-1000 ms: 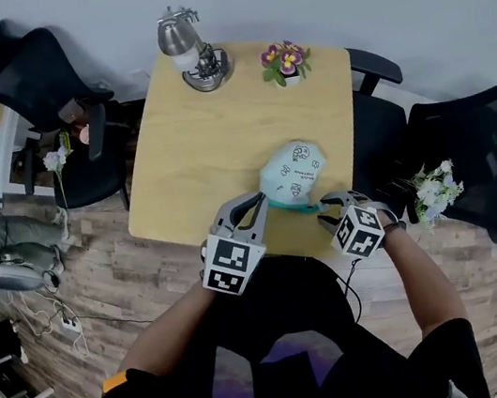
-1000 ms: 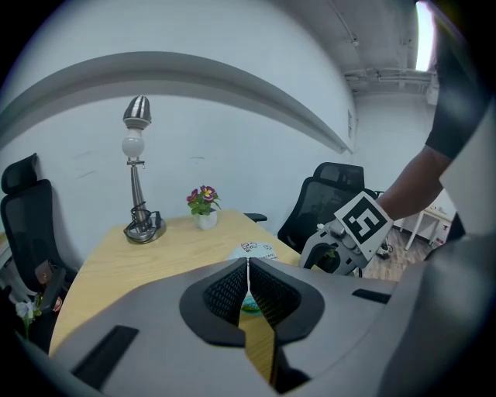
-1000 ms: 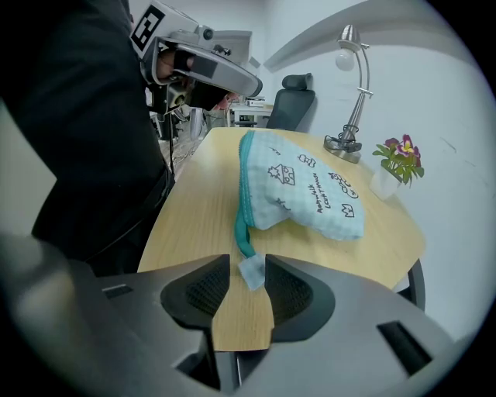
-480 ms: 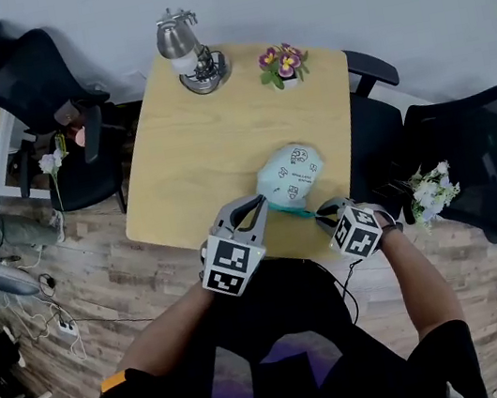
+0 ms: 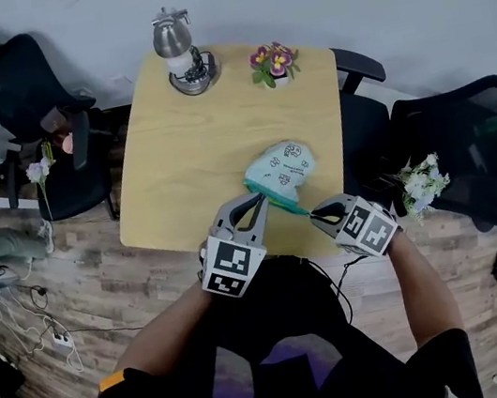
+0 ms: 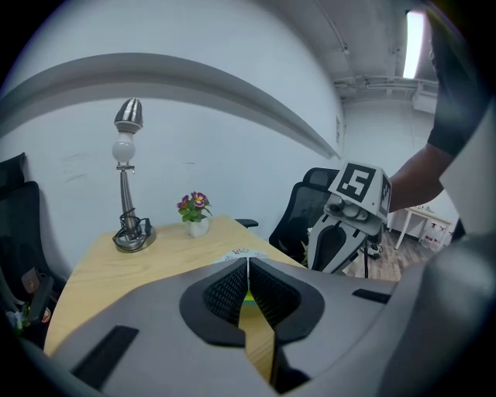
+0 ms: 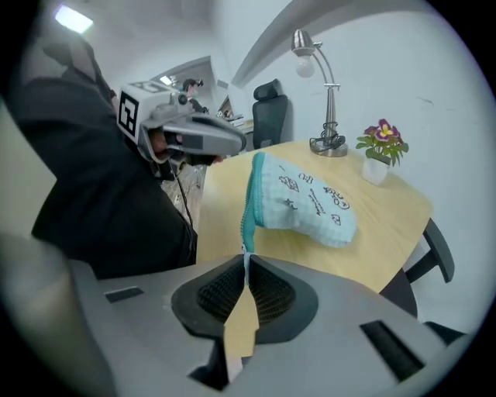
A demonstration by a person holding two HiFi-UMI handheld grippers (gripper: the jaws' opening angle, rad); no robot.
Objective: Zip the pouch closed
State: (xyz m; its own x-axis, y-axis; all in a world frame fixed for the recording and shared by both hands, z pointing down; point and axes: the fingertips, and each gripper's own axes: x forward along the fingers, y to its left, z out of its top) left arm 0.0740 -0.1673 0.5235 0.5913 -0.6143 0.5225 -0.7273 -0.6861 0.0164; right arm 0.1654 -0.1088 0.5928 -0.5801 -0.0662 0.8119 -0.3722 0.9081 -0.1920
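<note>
Tightening over the last second, the right tongs (image 5: 313, 215) are now pinching the small pale zipper pull (image 7: 245, 250) and drawing the zip edge taut, so the zipping stroke is, I judge, just starting. Meanwhile the left tongs (image 5: 258, 199) are staying clamped on the opposite end of the light teal printed fabric pouch (image 5: 281, 168), which is being held above the wooden table (image 5: 188, 128) near its near right corner. Its zip line is running between both tongs along the near edge, with its closed bottom pointing towards the far right corner.
</note>
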